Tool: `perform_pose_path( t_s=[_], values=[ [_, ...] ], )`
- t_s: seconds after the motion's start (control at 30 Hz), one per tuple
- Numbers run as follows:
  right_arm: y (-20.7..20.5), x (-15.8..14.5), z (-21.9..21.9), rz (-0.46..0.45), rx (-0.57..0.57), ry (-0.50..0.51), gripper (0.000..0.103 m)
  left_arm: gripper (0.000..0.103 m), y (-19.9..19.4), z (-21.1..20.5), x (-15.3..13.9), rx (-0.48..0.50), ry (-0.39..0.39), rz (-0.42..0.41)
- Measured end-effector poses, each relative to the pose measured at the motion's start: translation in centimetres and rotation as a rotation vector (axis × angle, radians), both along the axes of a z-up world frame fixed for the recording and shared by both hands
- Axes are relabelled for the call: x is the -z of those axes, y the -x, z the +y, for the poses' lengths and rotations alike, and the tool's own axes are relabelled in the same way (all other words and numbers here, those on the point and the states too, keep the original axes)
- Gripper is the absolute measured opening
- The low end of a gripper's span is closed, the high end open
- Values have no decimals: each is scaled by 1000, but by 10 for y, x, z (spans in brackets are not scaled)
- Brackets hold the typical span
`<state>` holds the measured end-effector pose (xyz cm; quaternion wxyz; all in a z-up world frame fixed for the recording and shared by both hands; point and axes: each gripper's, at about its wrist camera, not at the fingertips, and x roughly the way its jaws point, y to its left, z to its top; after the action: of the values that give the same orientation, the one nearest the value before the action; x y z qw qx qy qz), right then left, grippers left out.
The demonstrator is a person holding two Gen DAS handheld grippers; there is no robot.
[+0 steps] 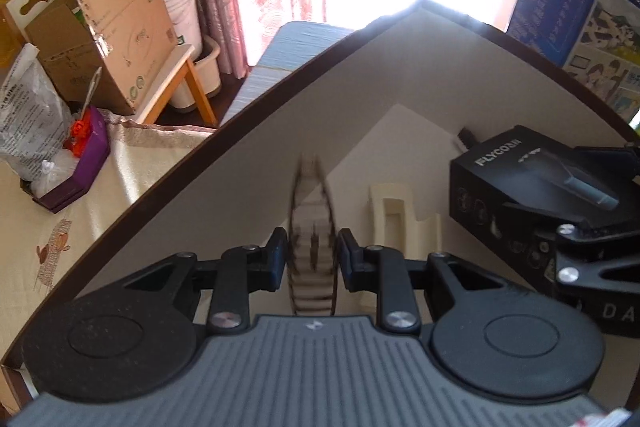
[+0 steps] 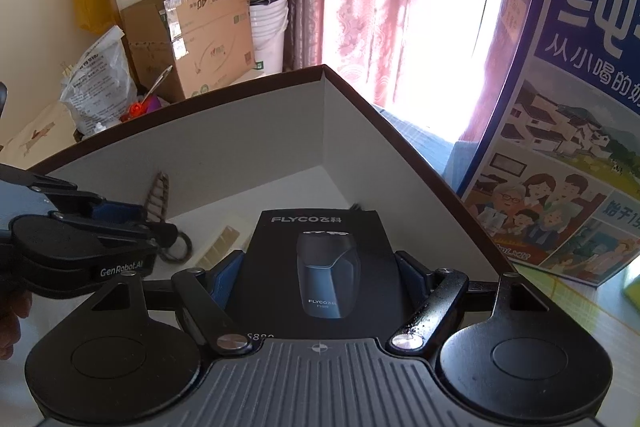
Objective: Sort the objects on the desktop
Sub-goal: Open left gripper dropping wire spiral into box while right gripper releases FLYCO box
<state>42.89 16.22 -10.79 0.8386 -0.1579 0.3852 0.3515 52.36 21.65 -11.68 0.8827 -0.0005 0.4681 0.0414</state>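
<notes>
Two hand-held gripper [image 2: 316, 275] pads clasp the shaver box [image 2: 320, 267].

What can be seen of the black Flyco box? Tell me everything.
The black Flyco box is matte cardboard, printed with grey brand lettering and a picture of a dark shaver. It lies tilted inside the big open box, between the right gripper fingers, whose blue pads press its two sides. A pale insert lies beside it.

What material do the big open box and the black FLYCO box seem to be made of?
Big open box: probably cardboard, with matte pale inner walls and a thin dark rim with sharp folded corners. FLYCO box: probably printed cardboard with a smooth, slightly glossy black finish and crisp edges.
</notes>
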Motion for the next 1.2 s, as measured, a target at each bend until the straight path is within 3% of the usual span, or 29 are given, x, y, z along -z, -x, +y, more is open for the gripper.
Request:
perform_pose_path(
  t_s=[0.1, 0.33, 0.57, 0.83, 1.2],
  values=[
    [0, 1, 0, 4, -2, -1, 76, 34, 0, 0, -3, -7, 6, -8],
    [1, 2, 1, -2, 5, -8, 76, 34, 5, -1, -1, 3, 25, 4],
    [10, -3, -2, -74, -61, -44, 79, 37, 12, 0, -7, 4, 40, -2],
    [29, -25, -25, -90, -75, -86, 97, 60, 38, -4, -32, 27, 24, -48],
    [68, -42, -51, -87, -89, -97, 101, 73, 90, -13, -66, 26, 8, -102]
  ],
)
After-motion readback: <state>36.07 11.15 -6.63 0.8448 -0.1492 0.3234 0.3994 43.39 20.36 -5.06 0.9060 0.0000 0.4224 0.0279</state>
